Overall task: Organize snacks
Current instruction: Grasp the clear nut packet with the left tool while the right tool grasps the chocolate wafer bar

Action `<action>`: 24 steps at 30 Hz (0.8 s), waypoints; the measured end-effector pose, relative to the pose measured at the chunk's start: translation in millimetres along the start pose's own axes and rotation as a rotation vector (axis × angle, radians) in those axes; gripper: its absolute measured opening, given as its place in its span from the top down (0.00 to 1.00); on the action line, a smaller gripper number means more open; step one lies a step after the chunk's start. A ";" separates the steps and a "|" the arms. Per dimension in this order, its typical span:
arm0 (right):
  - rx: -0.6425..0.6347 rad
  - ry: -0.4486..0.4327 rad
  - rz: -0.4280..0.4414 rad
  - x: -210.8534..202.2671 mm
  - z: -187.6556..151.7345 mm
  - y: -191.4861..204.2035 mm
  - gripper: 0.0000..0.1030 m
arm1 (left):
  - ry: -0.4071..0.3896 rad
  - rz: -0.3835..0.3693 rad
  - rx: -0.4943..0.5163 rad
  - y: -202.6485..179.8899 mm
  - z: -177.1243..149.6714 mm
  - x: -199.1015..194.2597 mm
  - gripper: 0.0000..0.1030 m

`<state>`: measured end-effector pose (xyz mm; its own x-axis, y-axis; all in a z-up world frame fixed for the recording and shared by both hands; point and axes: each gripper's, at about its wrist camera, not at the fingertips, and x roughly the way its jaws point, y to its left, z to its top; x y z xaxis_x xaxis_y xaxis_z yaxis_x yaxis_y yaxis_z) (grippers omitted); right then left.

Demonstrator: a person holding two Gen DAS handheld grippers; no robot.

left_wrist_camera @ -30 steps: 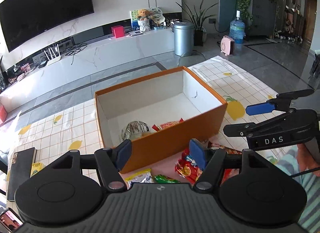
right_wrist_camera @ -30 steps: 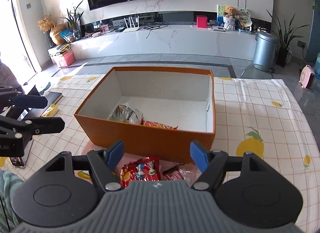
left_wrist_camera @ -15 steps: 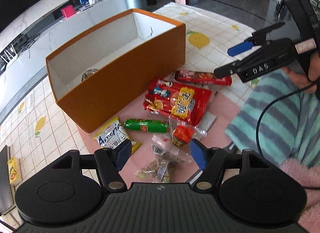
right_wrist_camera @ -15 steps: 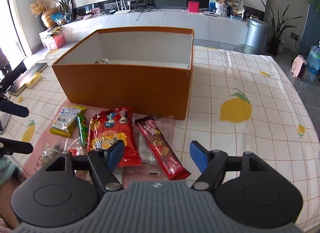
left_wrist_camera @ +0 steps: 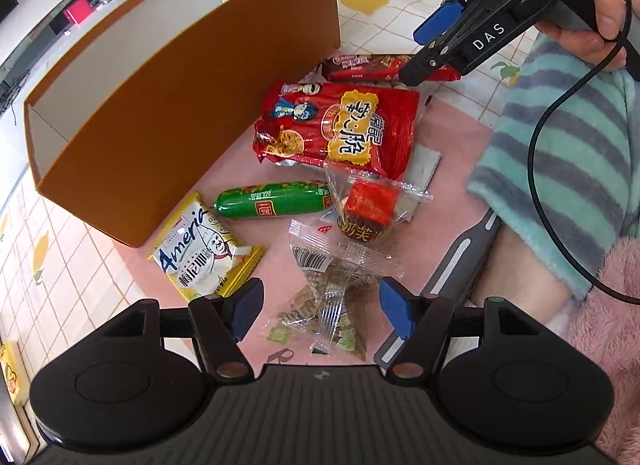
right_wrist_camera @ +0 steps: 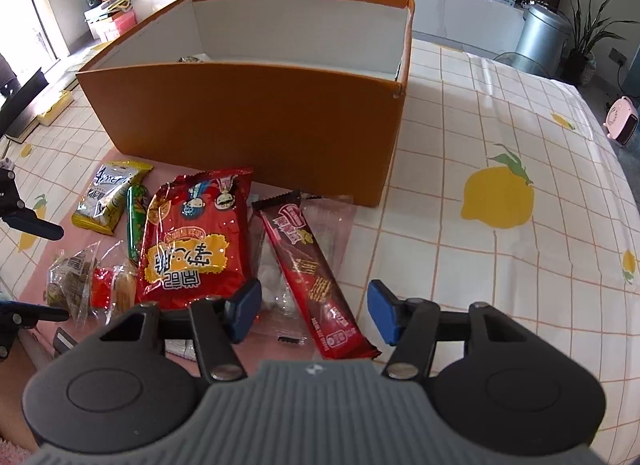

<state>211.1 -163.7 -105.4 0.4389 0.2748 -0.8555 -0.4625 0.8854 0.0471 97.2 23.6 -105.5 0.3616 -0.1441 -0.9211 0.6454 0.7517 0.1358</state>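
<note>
Snacks: a loose cluster lies on a pink mat [left_wrist_camera: 448, 145] on the worktop, just in front of the orange box's near wall.
Red noodle bag [right_wrist_camera: 192, 241]: the largest pack, flat in the middle of the cluster, its top edge close to the box.
Chocolate wafer bar [right_wrist_camera: 312, 277]: long dark-red wrapper, just right of the noodle bag, lying partly on a clear wrapper [right_wrist_camera: 332, 221].
Green sausage [left_wrist_camera: 272, 201]: between the noodle bag and the yellow-white packet [left_wrist_camera: 200, 253], which lies near the box's left corner.
Small clear packs: one with a red-and-brown piece [left_wrist_camera: 368, 209] touching the noodle bag's lower edge; one with greenish pieces [left_wrist_camera: 328, 297] nearest the left gripper.
Orange box [right_wrist_camera: 248, 121]: open-topped, white inside; something silvery just shows above its near wall, too hidden to name.
Left gripper [left_wrist_camera: 320, 305]: fingers wide apart, holding nothing, hovering over the greenish clear pack, which lies between the blue pads.
Right gripper [right_wrist_camera: 316, 309]: fingers wide apart, holding nothing, poised over the lower end of the wafer bar; in the left wrist view its tips sit above that bar's end.
Worktop [right_wrist_camera: 500, 145]: covered by a checked cloth with lemon prints.
</note>
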 end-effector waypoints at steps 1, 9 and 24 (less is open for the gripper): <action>0.000 0.006 0.002 2.0 0.2 -0.1 0.47 | 0.006 -0.006 0.002 0.6 -0.3 2.4 0.24; -0.009 0.040 0.019 12.8 0.6 1.4 0.52 | 0.036 -0.034 -0.005 1.4 0.4 20.7 0.27; -0.032 0.037 0.009 12.5 -3.4 5.4 0.79 | 0.051 0.011 -0.080 -12.7 -5.1 25.6 0.56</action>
<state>211.4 -156.8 -117.7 0.4060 0.2681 -0.8737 -0.4908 0.8704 0.0390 94.9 13.7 -132.7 0.3324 -0.1044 -0.9373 0.5849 0.8024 0.1181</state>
